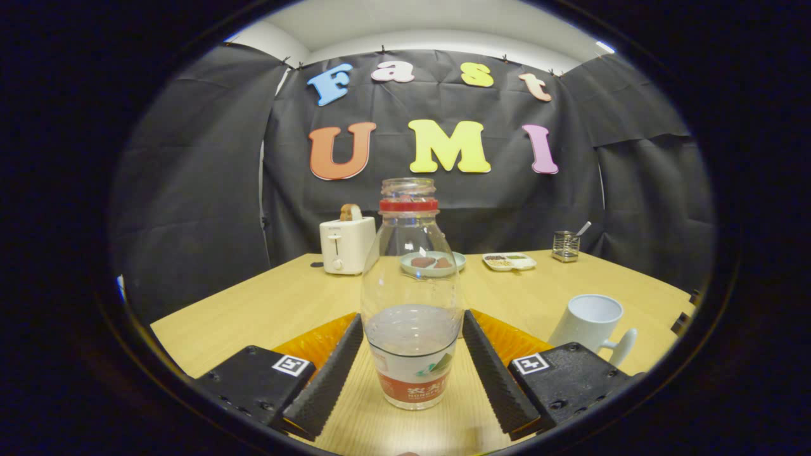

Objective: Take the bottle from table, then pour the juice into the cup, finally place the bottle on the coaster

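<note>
The gripper (412, 345) fingers are standing apart, flanking the upright, uncapped bottle (410, 297) on the table (266, 304); contact is not discernible. The cup (592, 323) is sitting nearby.

Bottle (412, 297) upright on table (253, 316), between gripper (412, 335) fingers, tips just beside its sides; contact unclear. Cup (592, 322) near right of bottle, handle toward near side. Toaster (346, 244) far left, behind bottle. Plate (457, 263) w/ food behind bottle, partly hidden by it. Small tray (509, 261) right of plate. Holder (565, 246) w/ utensil farther right, at far edge. Booth wall behind table.
</note>
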